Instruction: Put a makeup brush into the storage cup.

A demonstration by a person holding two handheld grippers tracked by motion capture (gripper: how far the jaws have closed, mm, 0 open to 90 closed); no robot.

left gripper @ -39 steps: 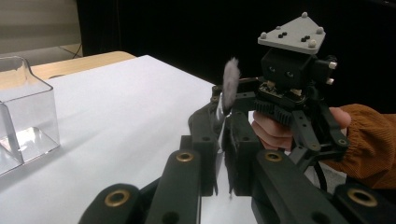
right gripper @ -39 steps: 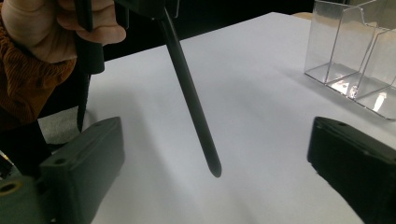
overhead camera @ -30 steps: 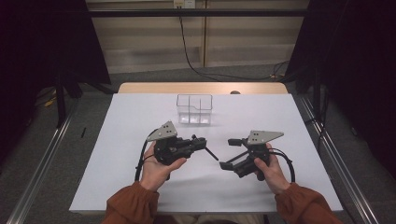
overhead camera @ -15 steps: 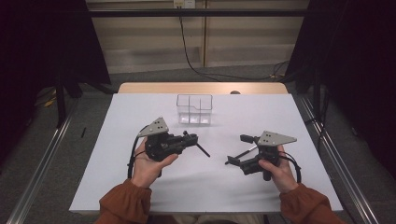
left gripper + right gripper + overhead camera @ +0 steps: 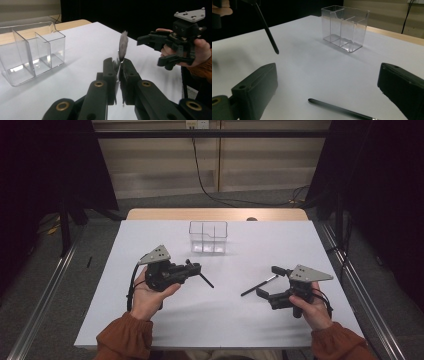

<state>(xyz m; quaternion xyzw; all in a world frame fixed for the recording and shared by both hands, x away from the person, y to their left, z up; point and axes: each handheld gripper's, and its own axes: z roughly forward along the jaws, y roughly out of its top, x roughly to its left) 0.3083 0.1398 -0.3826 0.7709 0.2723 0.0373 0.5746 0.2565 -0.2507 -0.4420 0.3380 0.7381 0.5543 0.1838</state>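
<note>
Slim black-handled make-up brushes: two, one (image 5: 206,281) clamped in a gripper, one (image 5: 259,285) lying on the table.
Clear plastic organiser boxes with inner dividers (image 5: 208,237): one.
Black two-jaw handheld grippers: two, left (image 5: 194,267) and right (image 5: 267,282).
White-topped tables (image 5: 235,315): one.

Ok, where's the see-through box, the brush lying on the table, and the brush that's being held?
Clear box (image 5: 208,237), high view, on its front wall.
Lying brush (image 5: 257,286), high view, on the middle of its handle.
Held brush (image 5: 123,45), left gripper view, on its grey bristles.
</note>
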